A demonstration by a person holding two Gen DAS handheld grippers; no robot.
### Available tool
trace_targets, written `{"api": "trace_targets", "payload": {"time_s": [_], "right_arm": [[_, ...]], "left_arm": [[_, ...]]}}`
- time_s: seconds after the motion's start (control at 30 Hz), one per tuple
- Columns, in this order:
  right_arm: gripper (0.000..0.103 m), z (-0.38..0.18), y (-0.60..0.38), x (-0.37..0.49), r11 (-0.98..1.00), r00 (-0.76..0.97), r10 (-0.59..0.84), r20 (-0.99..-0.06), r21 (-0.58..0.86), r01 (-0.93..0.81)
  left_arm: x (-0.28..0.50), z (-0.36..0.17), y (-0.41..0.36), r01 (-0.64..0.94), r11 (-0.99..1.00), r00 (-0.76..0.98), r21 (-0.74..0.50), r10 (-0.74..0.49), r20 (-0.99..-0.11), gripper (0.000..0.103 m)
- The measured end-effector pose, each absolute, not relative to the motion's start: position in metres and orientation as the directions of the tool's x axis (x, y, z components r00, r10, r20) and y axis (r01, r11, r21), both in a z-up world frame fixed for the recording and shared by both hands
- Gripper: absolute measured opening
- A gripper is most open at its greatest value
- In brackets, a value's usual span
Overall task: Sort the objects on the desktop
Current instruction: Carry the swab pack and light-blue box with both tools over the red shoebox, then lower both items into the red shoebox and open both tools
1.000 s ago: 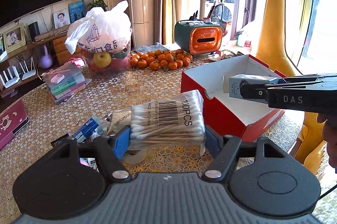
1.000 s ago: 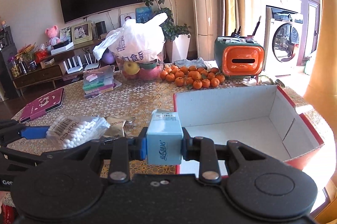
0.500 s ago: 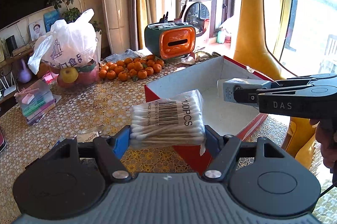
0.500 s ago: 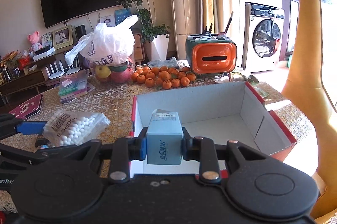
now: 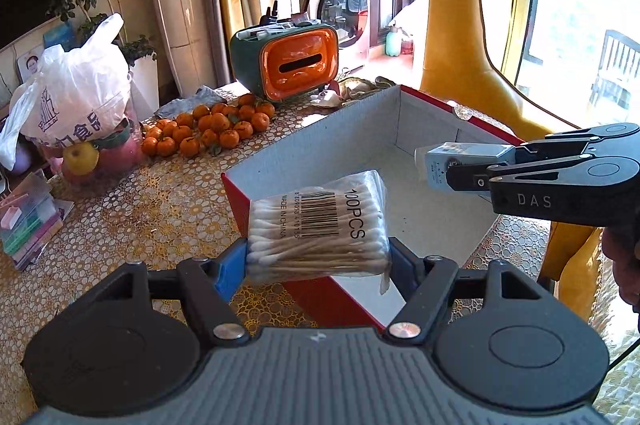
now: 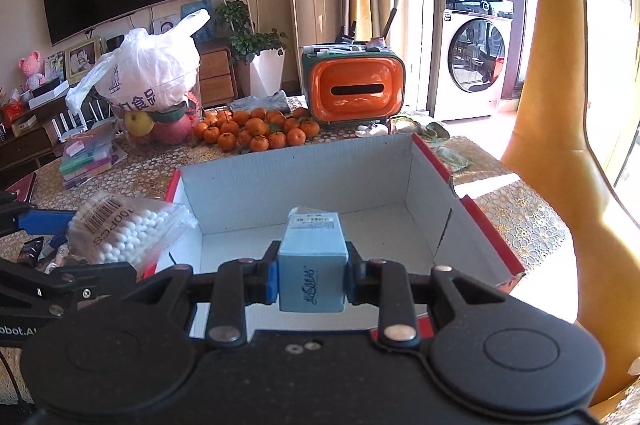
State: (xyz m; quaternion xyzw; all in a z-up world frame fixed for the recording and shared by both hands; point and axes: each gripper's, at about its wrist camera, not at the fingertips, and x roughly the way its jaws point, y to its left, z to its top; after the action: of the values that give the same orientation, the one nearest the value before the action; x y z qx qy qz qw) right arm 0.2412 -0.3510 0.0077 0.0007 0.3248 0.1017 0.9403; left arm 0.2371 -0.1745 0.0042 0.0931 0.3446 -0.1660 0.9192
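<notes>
My left gripper (image 5: 318,259) is shut on a clear pack of cotton swabs (image 5: 318,225) and holds it over the near left corner of the red cardboard box (image 5: 424,113). My right gripper (image 6: 312,271) is shut on a small light-blue carton (image 6: 312,265) held above the box's white inside (image 6: 320,185). In the left wrist view the right gripper (image 5: 456,169) comes in from the right with the carton (image 5: 440,161) over the box. In the right wrist view the swab pack (image 6: 124,229) and left gripper (image 6: 52,225) sit at the box's left wall.
An orange and green tissue box (image 5: 290,63) stands behind the red box. A pile of mandarins (image 5: 208,129) and a white plastic bag over fruit (image 5: 76,97) lie to the left. A stack of coloured boxes (image 5: 28,221) is at the table's left. A yellow chair (image 5: 460,25) stands right.
Both grippers have moved right and forward with their loads. The swab pack now hangs over the box's corner and the carton is over the box's inside.
</notes>
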Motion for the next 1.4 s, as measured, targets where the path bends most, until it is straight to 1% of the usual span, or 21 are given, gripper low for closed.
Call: {"api": "trace_targets", "payload": {"time_s": [0.17, 0.3, 0.53, 0.83, 1.2, 1.4], "right_arm": [[0.029, 0.004, -0.357, 0.253, 0.980, 0.758, 0.188, -0.625, 0.069, -0.186], [0.029, -0.001, -0.361, 0.264, 0.981, 0.746, 0.186, -0.640, 0.074, -0.181], [0.029, -0.010, -0.367, 0.281, 0.983, 0.730, 0.168, -0.663, 0.054, -0.177], [0.029, -0.024, -0.370, 0.301, 0.983, 0.703, 0.151, -0.695, 0.032, -0.180], [0.029, -0.046, -0.376, 0.330, 0.982, 0.631, 0.131, -0.764, 0.015, -0.186], [0.029, -0.054, -0.378, 0.339, 0.983, 0.604, 0.135, -0.786, 0.027, -0.183]], "left_arm": [[0.254, -0.002, -0.190, 0.404, 0.911, 0.699, 0.089, -0.244, -0.672, 0.072], [0.269, -0.010, -0.197, 0.423, 0.903, 0.671, 0.074, -0.257, -0.696, 0.072], [0.286, -0.023, -0.214, 0.468, 0.878, 0.637, 0.104, -0.253, -0.728, 0.072], [0.309, -0.043, -0.231, 0.486, 0.863, 0.604, 0.138, -0.218, -0.767, 0.072], [0.332, -0.064, -0.248, 0.513, 0.844, 0.536, 0.158, -0.171, -0.827, 0.072], [0.338, -0.070, -0.261, 0.551, 0.814, 0.505, 0.181, -0.153, -0.850, 0.072]]}}
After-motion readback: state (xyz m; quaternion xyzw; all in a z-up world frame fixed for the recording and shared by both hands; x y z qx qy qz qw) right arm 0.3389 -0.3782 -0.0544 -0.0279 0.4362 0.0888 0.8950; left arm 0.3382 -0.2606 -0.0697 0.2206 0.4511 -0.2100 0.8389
